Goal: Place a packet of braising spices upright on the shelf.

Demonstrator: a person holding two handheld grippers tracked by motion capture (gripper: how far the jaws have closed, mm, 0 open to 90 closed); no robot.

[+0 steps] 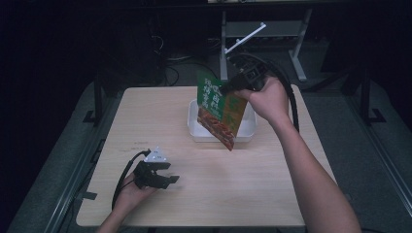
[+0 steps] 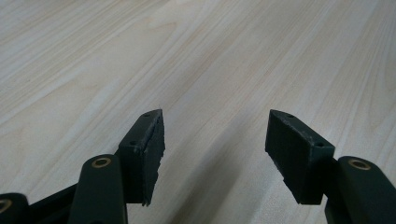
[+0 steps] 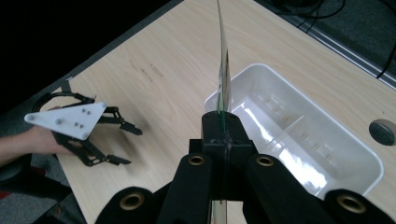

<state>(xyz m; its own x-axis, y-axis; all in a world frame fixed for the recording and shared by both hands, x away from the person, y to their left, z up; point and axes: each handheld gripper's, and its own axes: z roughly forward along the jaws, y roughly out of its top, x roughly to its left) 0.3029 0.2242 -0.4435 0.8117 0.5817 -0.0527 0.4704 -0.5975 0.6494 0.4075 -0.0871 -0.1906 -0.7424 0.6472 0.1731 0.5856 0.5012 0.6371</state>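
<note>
Above the white tray (image 1: 194,130) at the far side of the table (image 1: 145,116), the right hand-held gripper (image 1: 227,89) has its jaws clamped on the top edge of a flat green and red food packet (image 1: 219,110). Packet hangs down from the pinch, tilted, lower corner dipping over the tray's near rim. In the right gripper view the packet (image 3: 224,70) is edge-on, a thin sheet running out from the closed jaws, with the tray (image 3: 299,135) just to its side and empty, a low divider across the floor.

Left hand-held gripper (image 1: 167,177) sits low at the near-left of the table, well apart from the tray, jaws wide with nothing between them; left gripper view has bare wood between the pads (image 2: 144,149).

My read: step in hand is putting the packet into the tray. To do it well:
- Keep the pinch firm. Thin slick film, held at one edge only, could slide or swing.
- Line the packet's long side up with the tray's long side before lowering; right now it looks skewed.
- Get the lower corner past the near rim, or it will catch and fold.
- Lower until the bottom edge touches the floor, lay it flat, then release.
- Left can stay parked; use it to steady the tray only if it scoots.
</note>
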